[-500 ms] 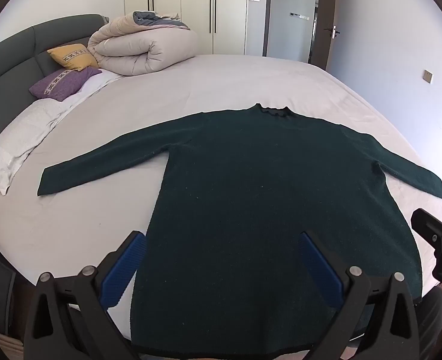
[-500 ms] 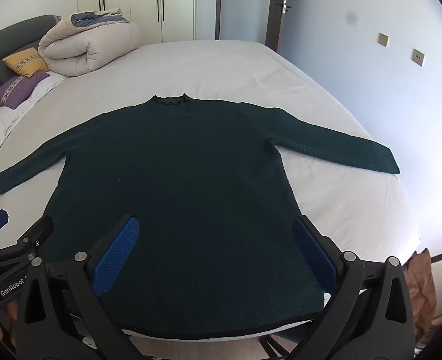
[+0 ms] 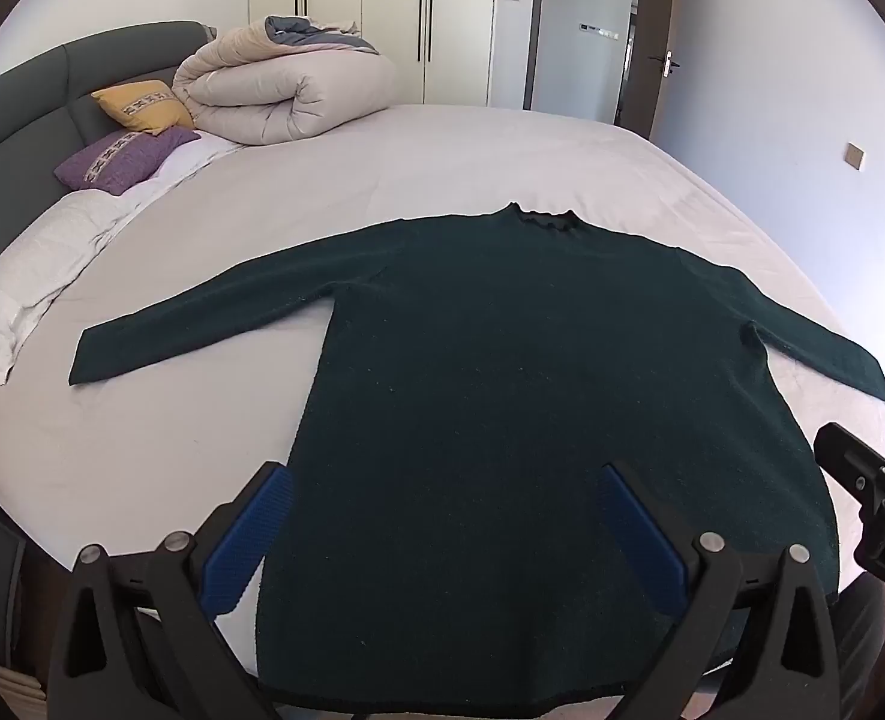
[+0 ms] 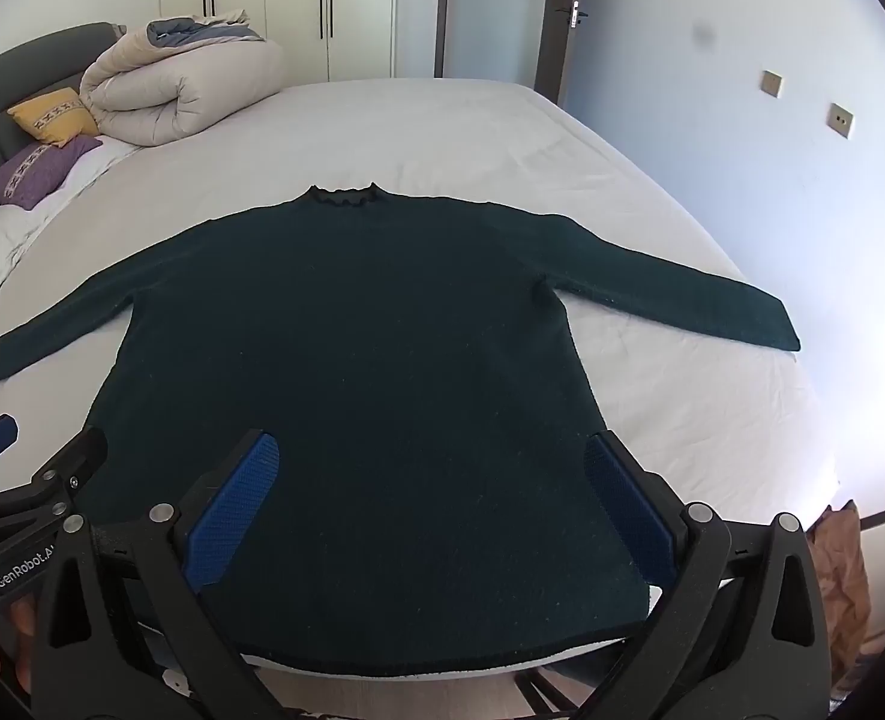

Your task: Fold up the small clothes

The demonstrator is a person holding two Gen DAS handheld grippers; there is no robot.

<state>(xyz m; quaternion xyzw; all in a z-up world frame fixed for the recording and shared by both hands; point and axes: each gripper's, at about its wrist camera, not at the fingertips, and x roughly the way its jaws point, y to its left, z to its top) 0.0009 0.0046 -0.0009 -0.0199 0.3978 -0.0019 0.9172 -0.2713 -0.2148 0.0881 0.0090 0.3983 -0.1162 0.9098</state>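
Observation:
A dark green long-sleeved sweater (image 3: 532,360) (image 4: 352,330) lies flat on the white bed (image 3: 442,168), collar away from me and both sleeves spread out to the sides. My left gripper (image 3: 442,531) hovers open above the sweater's lower left part, near the hem. My right gripper (image 4: 430,507) hovers open above the lower right part. Nothing sits between either pair of blue pads. Each gripper shows at the edge of the other's view.
A rolled beige duvet (image 3: 286,90) lies at the far left of the bed, beside a yellow cushion (image 3: 142,105), a purple cushion (image 3: 121,159) and a white pillow (image 3: 40,276). A grey headboard (image 3: 34,96) runs along the left. Wardrobes and a door stand behind.

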